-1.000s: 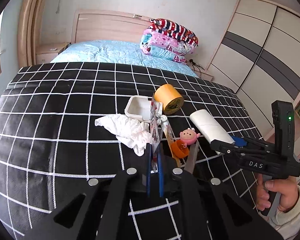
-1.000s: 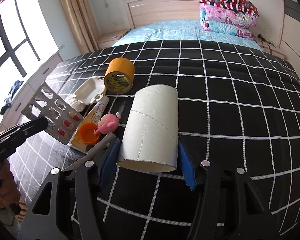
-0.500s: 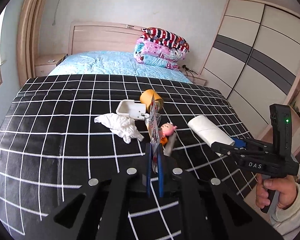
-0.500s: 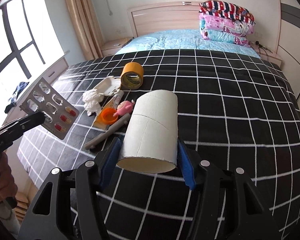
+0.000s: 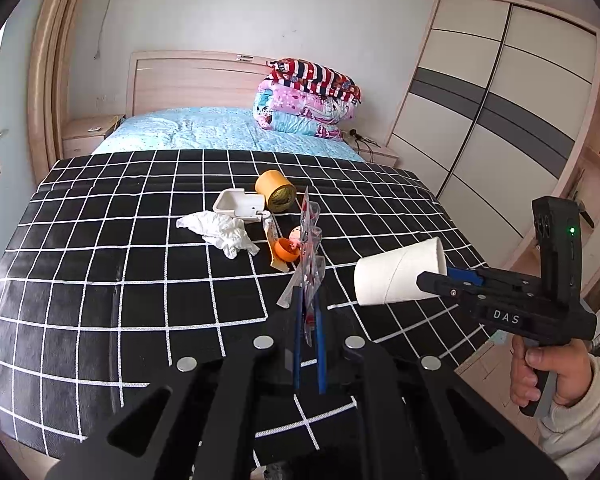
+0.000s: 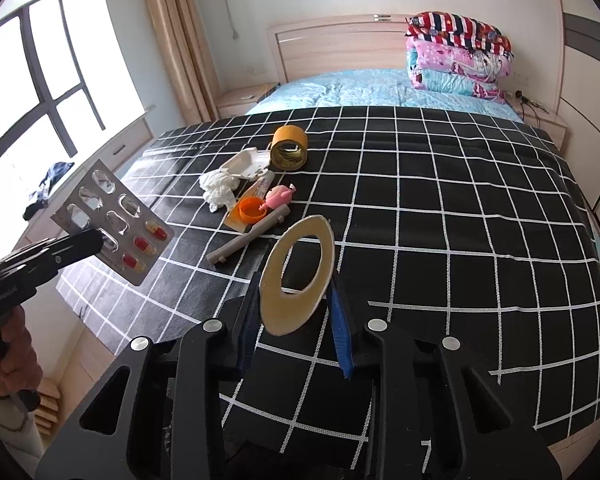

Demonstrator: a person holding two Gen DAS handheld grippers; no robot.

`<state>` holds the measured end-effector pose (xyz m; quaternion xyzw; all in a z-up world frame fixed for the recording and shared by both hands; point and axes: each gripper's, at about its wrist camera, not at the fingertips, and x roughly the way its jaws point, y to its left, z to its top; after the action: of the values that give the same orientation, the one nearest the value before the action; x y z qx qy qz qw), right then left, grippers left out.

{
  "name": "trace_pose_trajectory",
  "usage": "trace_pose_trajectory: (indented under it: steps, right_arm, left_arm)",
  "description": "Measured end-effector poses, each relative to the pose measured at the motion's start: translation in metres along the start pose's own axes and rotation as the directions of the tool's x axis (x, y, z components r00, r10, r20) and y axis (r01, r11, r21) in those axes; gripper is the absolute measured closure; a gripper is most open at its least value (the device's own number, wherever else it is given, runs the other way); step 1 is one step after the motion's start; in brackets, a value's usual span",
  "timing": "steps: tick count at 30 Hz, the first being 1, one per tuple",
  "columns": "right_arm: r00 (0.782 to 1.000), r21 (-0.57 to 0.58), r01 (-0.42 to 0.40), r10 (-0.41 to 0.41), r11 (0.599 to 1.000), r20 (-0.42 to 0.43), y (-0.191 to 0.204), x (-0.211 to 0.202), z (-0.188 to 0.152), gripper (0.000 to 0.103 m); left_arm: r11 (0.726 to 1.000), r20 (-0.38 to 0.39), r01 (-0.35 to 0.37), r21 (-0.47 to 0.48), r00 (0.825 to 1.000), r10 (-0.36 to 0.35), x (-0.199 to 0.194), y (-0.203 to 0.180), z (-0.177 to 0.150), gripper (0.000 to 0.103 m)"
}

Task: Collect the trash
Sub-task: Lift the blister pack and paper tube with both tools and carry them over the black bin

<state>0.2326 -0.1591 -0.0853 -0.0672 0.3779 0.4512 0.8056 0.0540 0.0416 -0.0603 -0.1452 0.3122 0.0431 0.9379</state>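
Two grippers: both are hovering above the near end of a bed covered with a black checked sheet [image 6: 460, 208].
Left gripper [image 5: 309, 320]: its jaws are sitting narrow, pinching a blister pack [image 6: 112, 226] by its lower edge; the pack is tilting up in the air, clear of the sheet, with a few red-and-yellow capsules showing in it.
Left hand [image 6: 8, 356]: it is gripping the handle at the left rim of the right wrist view.
Tissue [image 5: 220, 230]: it is lying crumpled on the sheet, leftmost of the pile.
White case [image 5: 240, 204]: it is lying open just behind the tissue.
Tape roll [image 5: 275, 191]: it is lying on its side just beside the case.
Tube [image 6: 256, 194], orange cap [image 6: 249, 209], pink toy [image 6: 280, 196], grey rod [image 6: 248, 240]: they are clustering together near the tissue.
Right gripper [image 6: 296, 320]: its jaws are closing on a cardboard roll [image 6: 298, 276], squashing the roll's mouth into an oval; the roll is hanging in the air above the sheet.
Right hand [image 5: 548, 368]: it is holding the handle, with a pale sleeve [image 5: 580, 420] at the wrist.
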Motion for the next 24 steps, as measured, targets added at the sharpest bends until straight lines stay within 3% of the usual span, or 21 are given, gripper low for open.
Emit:
trace_pose_trajectory:
  steps: [13, 24]
  right_arm:
    - [0.999, -0.058, -0.036, 0.037, 0.998, 0.022, 0.011, -0.045, -0.019, 0.073]
    - [0.995, -0.116, -0.098, 0.095, 0.988, -0.026, 0.033, -0.088, -0.05, 0.073]
  left_arm:
    - [0.996, -0.017, 0.052, 0.071, 0.999, -0.051, -0.024, -0.02, -0.02, 0.098]
    - [0.987, -0.064, 0.102, 0.123, 0.993, -0.094, -0.046, -0.044, -0.048, 0.098]
